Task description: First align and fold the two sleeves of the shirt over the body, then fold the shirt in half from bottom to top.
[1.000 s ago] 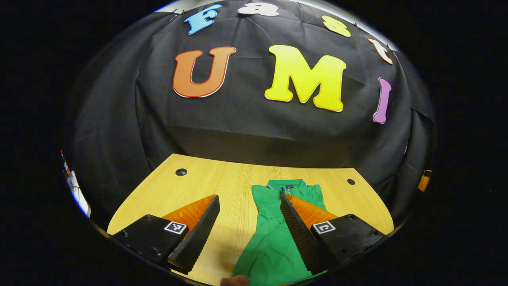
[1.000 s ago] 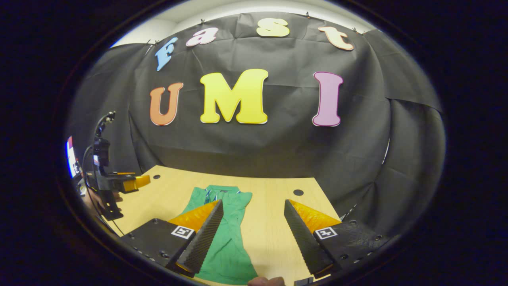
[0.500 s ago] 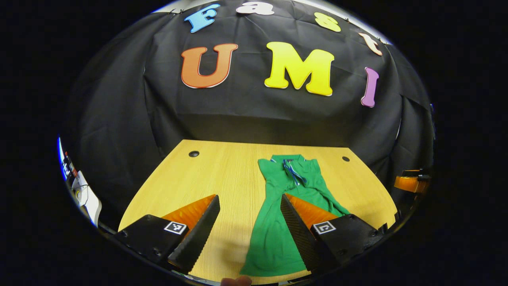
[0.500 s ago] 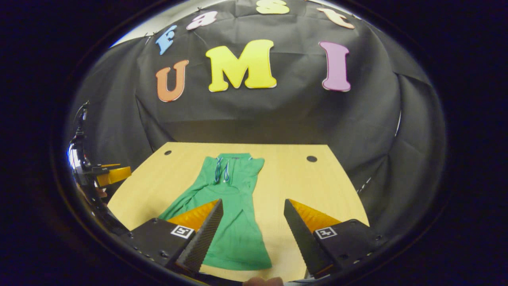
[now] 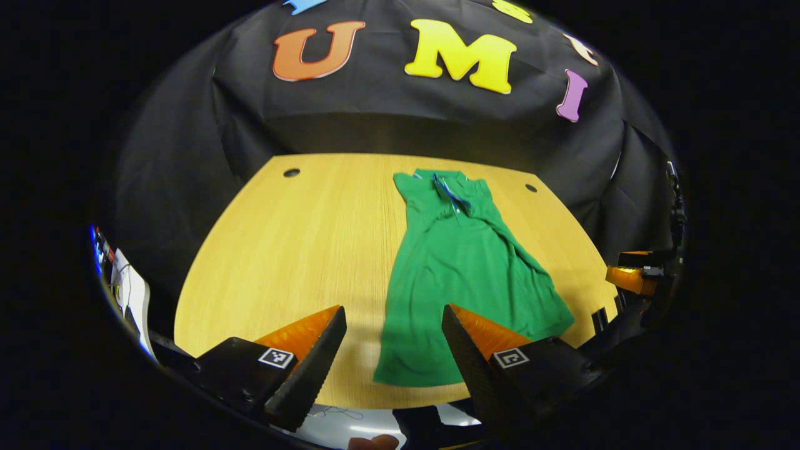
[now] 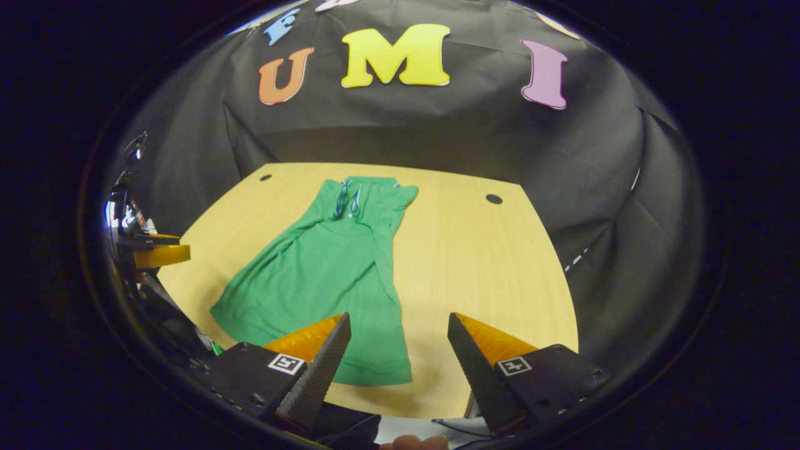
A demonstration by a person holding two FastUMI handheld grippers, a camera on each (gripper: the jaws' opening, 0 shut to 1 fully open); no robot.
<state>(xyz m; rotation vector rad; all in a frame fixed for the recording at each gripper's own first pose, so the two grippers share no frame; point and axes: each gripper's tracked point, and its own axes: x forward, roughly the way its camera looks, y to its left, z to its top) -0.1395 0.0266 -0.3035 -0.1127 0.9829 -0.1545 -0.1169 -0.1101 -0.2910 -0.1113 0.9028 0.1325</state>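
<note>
Left gripper view: we see the green shirt lying flat on the wooden table, collar toward the far edge near the black cloth wall, hem toward the near edge, both sleeves folded in over the body. Our left gripper hangs above the near edge with its fingers spread wide, grasping nothing, the shirt's hem between and beyond them. In the right gripper view, the shirt lies left of centre on the table; our right gripper is likewise released, clear of the cloth. The left gripper appears at that view's left margin.
</note>
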